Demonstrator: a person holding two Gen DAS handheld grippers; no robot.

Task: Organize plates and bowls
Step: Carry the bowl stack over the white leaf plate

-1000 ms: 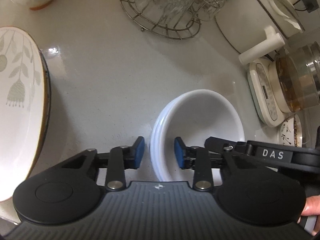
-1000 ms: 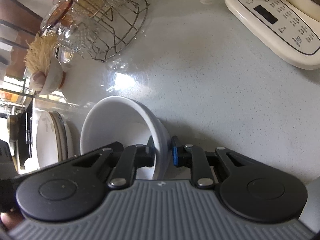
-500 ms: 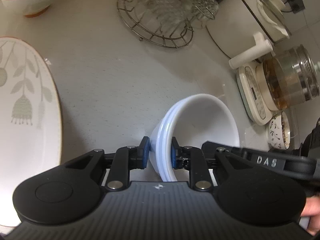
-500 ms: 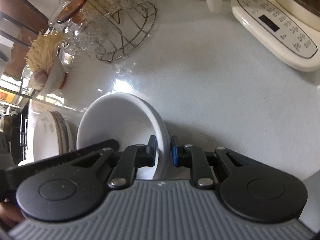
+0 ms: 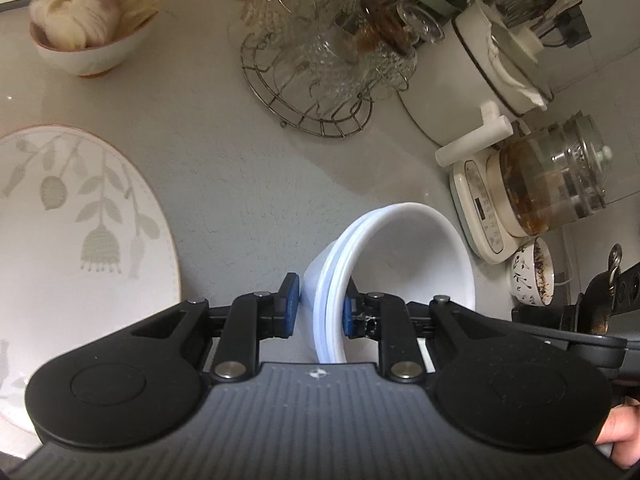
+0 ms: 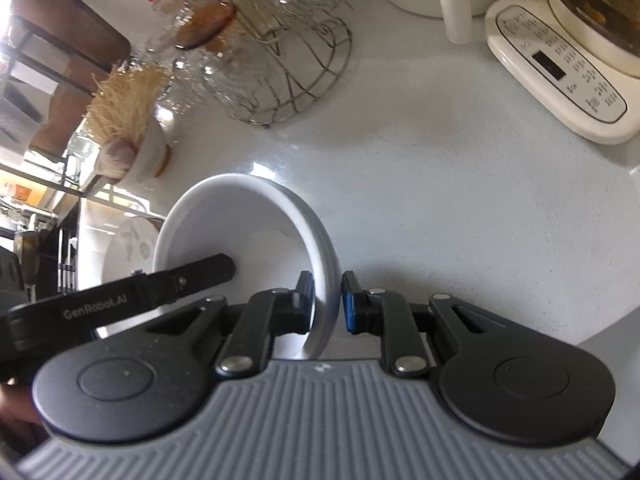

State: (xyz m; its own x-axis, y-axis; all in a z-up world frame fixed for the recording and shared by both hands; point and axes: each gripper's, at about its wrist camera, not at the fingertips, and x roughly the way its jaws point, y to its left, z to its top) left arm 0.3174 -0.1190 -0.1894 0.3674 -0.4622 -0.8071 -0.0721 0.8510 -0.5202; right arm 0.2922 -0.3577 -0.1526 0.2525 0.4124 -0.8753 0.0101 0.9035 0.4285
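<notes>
Item: stack of white bowls point(image 5: 404, 256), nested one inside another; the layered rims show on the side nearest the left wrist camera.
Position: held between the two grippers above the grey worktop point(image 5: 224, 168), tilted, apparently clear of the surface; a shadow lies on the worktop beneath it.
Left gripper point(image 5: 318, 306): closed on the stacked rims, one blue pad on the outer wall, the other inside. Its jaws have just been closing, with the rims between them.
Right gripper point(image 6: 325, 300): clamped on the opposite rim, one pad inside the bowl point(image 6: 256, 240), one outside.
Reason for two holds: a judgement only; a nested stack is heavy and slippery, and opposite grips likely keep it from tipping or sliding apart.
Large plate point(image 5: 76, 232): white with a leaf pattern and a thin dark rim, lying on the worktop left of the stack, well apart from it; a likely companion piece for sorting.
Wire rack point(image 5: 316, 92): holds glassware upside down, at the back of the worktop.
Small bowl point(image 5: 86, 46): holds pale dried goods, back left.
Kettle point(image 5: 556, 184): glass, on its cream base, right of the stack.
Patterned cup point(image 5: 530, 274): beside the kettle base.
Stage: stack in transit, destination not visible.
</notes>
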